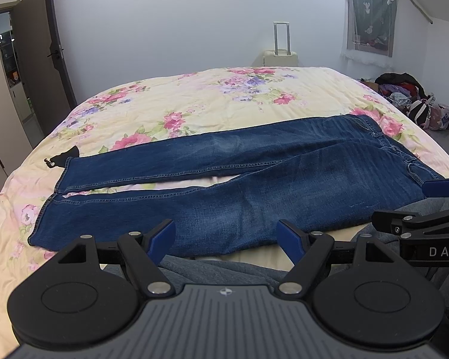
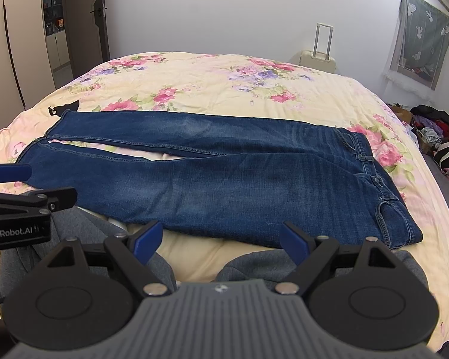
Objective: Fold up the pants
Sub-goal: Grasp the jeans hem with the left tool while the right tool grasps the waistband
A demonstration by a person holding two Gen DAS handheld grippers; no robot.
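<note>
So the jeans point(image 1: 224, 179) are laid flat across the bed point(image 1: 194, 101), legs out toward my left, waistband toward my right. The two legs sit side by side with a thin wedge of the floral cover showing between them near the hems. The near leg runs just in from the bed's near edge, and there's only a narrow strip of cover between the denim and my knees point(image 2: 152, 257) in grey sweats. The waistband corner on the right stops short of the bed's right edge. Beyond the far leg there's a big open stretch of cover all the way to the far edge, nothing on it, so lots of room that way. A small black strap thing point(image 1: 63, 159) pokes out just past the far leg's hem on the left.

Off the bed: a suitcase point(image 1: 280, 55) against the back wall, a pile of clothes point(image 1: 404, 89) on the floor to the right, a door point(image 1: 42, 59) on the left.

My left claw point(image 1: 226, 239) is spread wide, blue pads well apart, hovering over the near leg's edge with nothing between them. My right claw point(image 2: 221, 239) looks the same: wide open, empty, hanging above the near edge of the jeans toward the waist end. Neither is touching the denim as far as I can see.
</note>
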